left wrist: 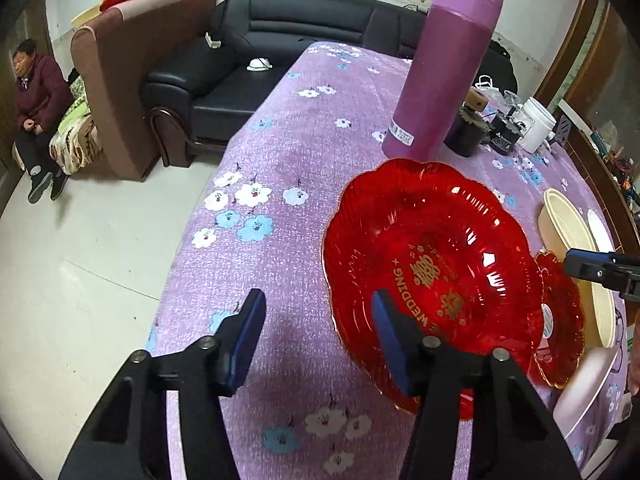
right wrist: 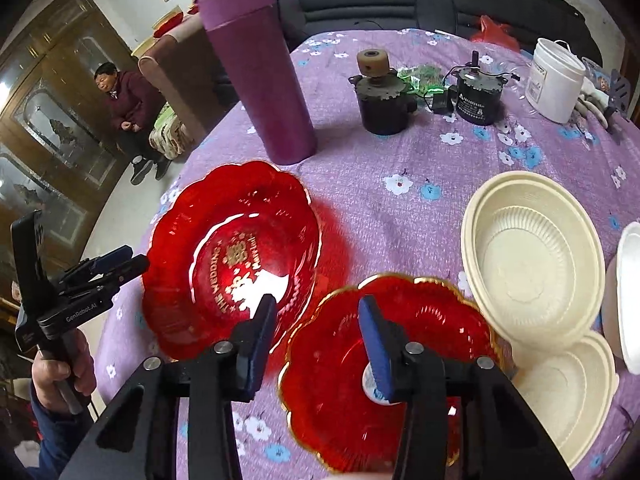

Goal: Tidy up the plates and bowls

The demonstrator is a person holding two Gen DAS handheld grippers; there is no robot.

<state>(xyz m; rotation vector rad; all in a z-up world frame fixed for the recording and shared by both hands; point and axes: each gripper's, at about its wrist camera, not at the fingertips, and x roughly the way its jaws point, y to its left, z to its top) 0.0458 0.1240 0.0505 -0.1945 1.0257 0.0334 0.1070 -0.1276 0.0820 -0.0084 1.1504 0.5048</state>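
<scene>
A large red scalloped plate with gold lettering lies on the purple flowered tablecloth. My left gripper stands open astride its left rim, one finger over the plate and one outside, with no pad pressing on it. A smaller red plate with a gold edge lies beside it. My right gripper is open over that plate's left rim. Two cream bowls and a white bowl sit to the right.
A tall purple flask stands behind the large plate. Two small motors and a white jar are farther back. The table edge drops to the floor on the left. A person sits by the sofa.
</scene>
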